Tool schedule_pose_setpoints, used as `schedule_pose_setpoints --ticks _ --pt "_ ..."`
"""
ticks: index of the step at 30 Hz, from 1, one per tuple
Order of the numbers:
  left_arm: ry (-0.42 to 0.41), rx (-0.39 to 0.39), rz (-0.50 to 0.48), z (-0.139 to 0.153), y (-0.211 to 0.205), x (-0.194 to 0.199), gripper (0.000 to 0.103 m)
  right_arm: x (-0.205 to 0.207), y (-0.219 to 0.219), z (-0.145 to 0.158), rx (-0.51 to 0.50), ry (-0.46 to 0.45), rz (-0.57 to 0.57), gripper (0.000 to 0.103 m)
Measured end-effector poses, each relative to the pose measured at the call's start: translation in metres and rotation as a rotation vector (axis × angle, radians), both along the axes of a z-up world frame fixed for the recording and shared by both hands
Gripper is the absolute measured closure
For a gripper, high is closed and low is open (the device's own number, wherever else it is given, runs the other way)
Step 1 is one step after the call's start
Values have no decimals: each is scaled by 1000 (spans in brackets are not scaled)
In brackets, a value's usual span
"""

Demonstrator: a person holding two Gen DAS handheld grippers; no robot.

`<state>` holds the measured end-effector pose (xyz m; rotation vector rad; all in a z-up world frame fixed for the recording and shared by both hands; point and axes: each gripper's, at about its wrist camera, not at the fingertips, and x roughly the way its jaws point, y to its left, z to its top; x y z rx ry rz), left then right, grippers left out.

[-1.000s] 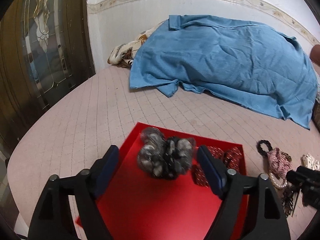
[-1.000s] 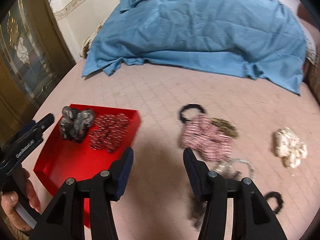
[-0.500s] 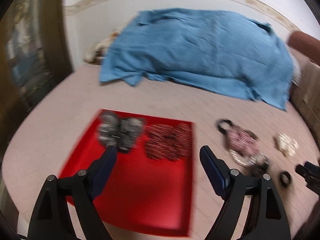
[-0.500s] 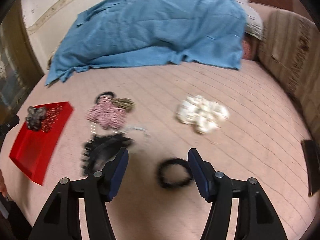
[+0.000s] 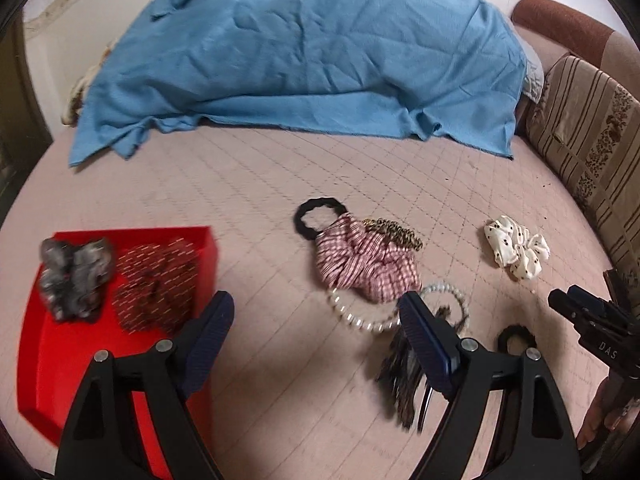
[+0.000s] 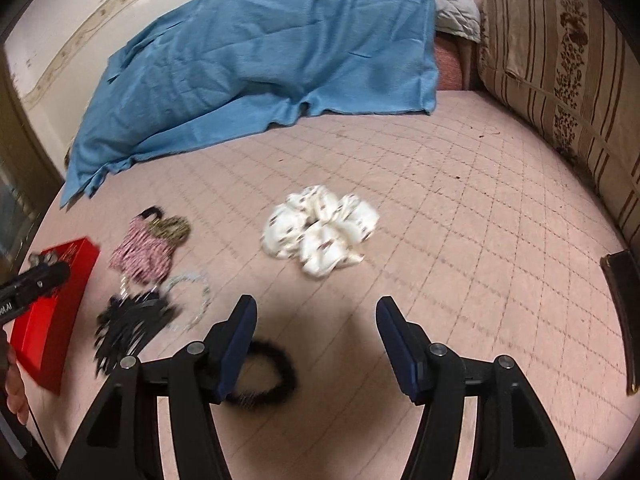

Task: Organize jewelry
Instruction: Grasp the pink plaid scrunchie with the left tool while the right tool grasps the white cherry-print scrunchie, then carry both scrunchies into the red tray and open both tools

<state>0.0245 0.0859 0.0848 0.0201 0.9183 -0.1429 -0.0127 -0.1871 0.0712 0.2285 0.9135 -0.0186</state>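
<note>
A red tray (image 5: 52, 360) at the left holds a grey scrunchie (image 5: 74, 276) and a dark red scrunchie (image 5: 156, 284). Right of it on the pink quilt lie a pink checked scrunchie (image 5: 364, 264), a black hair tie (image 5: 316, 216), a pearl bracelet (image 5: 352, 316) and a dark claw clip (image 5: 404, 376). My left gripper (image 5: 316, 308) hangs open and empty above the quilt, between the tray and this pile. My right gripper (image 6: 316, 308) is open and empty too. It hangs in front of a white dotted scrunchie (image 6: 320, 232), with a fuzzy black tie (image 6: 264, 376) partly under its left finger.
A blue blanket (image 5: 300, 52) covers a heap at the back of the quilt. A striped sofa cushion (image 6: 560, 60) runs along the right side, and a dark flat object (image 6: 624, 312) lies at the right edge. A leopard-print scrunchie (image 5: 394, 230) touches the pink one.
Both grippers have swung right: the left from above the tray to beside the pile, the right from the pink scrunchie to the white one and black tie. The right jaws stand a little wider.
</note>
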Motion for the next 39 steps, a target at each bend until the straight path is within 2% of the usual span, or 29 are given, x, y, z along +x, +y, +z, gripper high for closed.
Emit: schedule_pose_setpoints --ticks 4,8,10,14,17,18,19,21,24,35,39 --pt "52 -36 -22 -14 -10 29 19 27 -16 -9 30 15 -38 37" --pt "101 -71 3 -30 -11 54 22 48 -27 -16 76 32 -68 37" --pt "125 -98 11 -36 -11 63 34 55 -29 -20 86 38 -73 37" --pt "147 -120 2 -44 -13 74 48 63 -29 -25 93 43 -72 37" --pt "168 -156 7 -48 -11 81 71 66 -28 -29 91 49 -71 38" --pt "180 -172 10 -49 -9 83 88 65 -27 -30 89 48 -71 49" --pt "193 -190 16 -51 -8 84 98 67 -27 -31 87 53 -67 66" --pt "186 -202 16 -49 -7 83 99 67 -25 -32 81 66 -57 81" --pt "170 -214 11 -42 -5 77 99 63 -24 -27 68 55 -52 90" --pt "51 -368 -13 28 20 23 100 25 -26 22 87 -22 -64 92" --pt "-6 -377 -16 54 38 -5 100 13 -17 39 100 -39 -53 92"
